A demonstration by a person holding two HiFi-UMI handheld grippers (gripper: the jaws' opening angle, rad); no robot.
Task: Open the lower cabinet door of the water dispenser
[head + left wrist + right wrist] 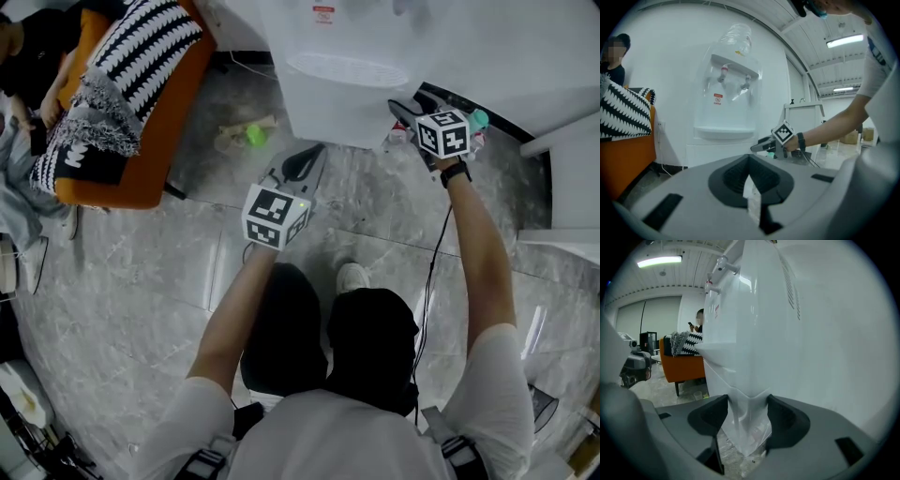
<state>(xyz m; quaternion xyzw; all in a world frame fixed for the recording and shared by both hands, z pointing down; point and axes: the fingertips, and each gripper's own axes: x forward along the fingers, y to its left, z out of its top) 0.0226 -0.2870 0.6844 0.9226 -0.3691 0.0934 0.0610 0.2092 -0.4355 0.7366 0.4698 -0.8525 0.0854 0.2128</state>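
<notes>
The left gripper (302, 164) hangs low in front of the water dispenser (375, 56), its jaws drawn all but together on nothing, so it should keep clear of the swing path. At the dispenser's right front corner, the right gripper (408, 112) has its jaws spread around the edge of the cabinet door (740, 401), seemingly pressing both sides; it should hold firm and pull outward in an arc, never straight back

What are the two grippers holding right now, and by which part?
The right gripper clamps the lower cabinet door of the water dispenser, at its vertical corner edge. The left gripper, jaws together, holds nothing.
</notes>
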